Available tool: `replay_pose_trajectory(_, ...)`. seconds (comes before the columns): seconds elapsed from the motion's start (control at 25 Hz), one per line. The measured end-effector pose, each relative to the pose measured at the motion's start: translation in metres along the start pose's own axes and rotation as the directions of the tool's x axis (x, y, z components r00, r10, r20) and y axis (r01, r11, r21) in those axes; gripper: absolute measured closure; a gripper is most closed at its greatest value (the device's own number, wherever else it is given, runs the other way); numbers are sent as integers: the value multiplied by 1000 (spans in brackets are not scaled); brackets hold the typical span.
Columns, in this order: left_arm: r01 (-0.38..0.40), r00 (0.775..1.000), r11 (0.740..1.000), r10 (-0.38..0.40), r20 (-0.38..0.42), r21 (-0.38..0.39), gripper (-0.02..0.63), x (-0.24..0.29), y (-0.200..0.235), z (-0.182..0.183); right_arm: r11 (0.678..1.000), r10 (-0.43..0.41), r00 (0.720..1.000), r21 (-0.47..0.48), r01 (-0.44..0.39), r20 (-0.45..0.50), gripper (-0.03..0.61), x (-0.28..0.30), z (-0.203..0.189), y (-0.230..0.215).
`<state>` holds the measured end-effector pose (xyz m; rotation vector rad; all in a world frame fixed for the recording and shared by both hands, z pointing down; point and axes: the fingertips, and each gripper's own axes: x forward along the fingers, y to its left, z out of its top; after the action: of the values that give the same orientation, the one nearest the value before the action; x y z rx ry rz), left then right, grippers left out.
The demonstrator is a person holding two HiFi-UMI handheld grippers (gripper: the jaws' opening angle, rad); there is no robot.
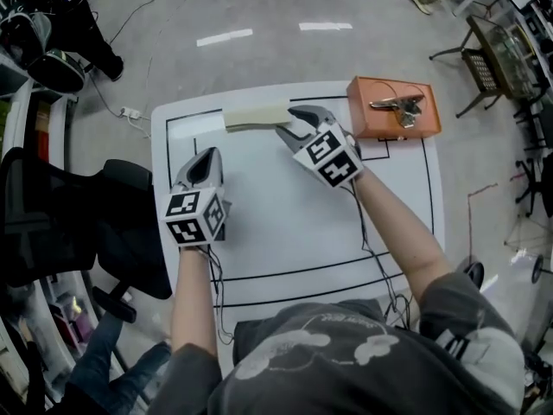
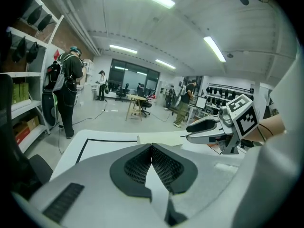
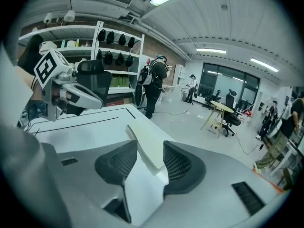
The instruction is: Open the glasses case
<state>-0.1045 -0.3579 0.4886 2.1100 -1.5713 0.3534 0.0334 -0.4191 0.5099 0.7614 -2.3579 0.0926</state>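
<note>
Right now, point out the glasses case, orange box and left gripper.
glasses case [image 1: 255,116]: head view, top face.
orange box [image 1: 370,123]: head view, bare top.
left gripper [image 1: 207,155]: head view, fingertips.

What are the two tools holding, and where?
Nothing. The right tool is open around one end of the glasses case, not squeezing it; the left tool is shut and empty.

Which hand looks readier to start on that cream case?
Right. The right gripper has its jaws apart around one end of the case, while the left gripper is shut and apart from it.
</note>
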Motion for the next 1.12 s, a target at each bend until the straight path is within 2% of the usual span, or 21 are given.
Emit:
replay_pose_trajectory(0.24,-1,1000,1000,1,-26,11,611,23,3,-2,988,16,996,-151,-29,-88,306,29,-14,-3)
replay_pose_trajectory(0.4,8,999,1000,-7,-39,20,611,34,3,-4,976,-11,993,-217,-14,-113,298,43,-19,-10)
replay_pose_trajectory(0.6,10,999,1000,-9,-52,13,611,41,3,-9,945,-17,989,-326,-33,-149,309,59,-26,-11)
replay_pose_trajectory(0.8,12,998,1000,-12,-56,0,611,44,3,-12,937,-14,988,-348,-42,-155,319,61,-25,-13)
replay_pose_trajectory(1.12,21,998,1000,-21,-52,-7,611,43,1,-16,940,35,984,-328,-91,-172,347,60,-19,-11)
